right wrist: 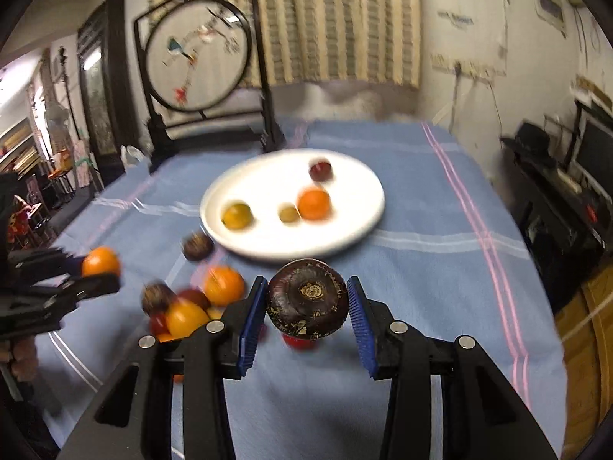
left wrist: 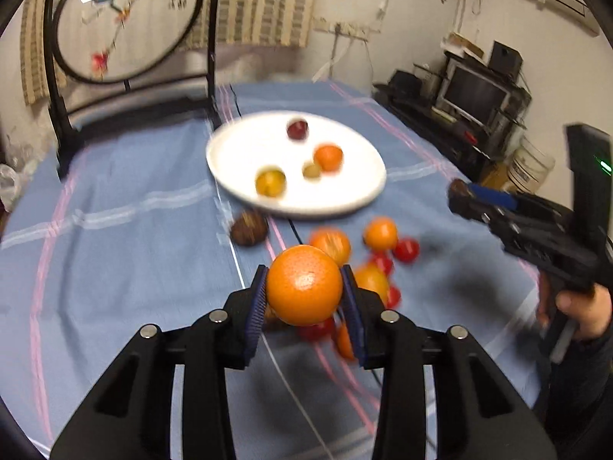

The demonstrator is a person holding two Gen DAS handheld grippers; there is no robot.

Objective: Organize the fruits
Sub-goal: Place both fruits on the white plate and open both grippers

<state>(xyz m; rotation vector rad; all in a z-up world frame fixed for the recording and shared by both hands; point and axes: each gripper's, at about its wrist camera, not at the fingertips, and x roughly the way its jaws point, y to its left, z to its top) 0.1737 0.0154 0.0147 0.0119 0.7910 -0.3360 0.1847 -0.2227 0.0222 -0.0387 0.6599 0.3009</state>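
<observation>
The left gripper is clasping an orange, the right gripper a mangosteen; both should be lowering gently onto the plate's bare spots.

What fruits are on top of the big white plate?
On the white plate sit four fruits: an orange, a yellow-orange one, a small greenish one and a dark red one. Blur hides their exact kinds.

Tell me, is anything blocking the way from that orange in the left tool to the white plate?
Nothing visible does. The orange is lifted above the cloth; the loose fruits and the brown fruit lie low, and the plate has bare space near its front.
</observation>
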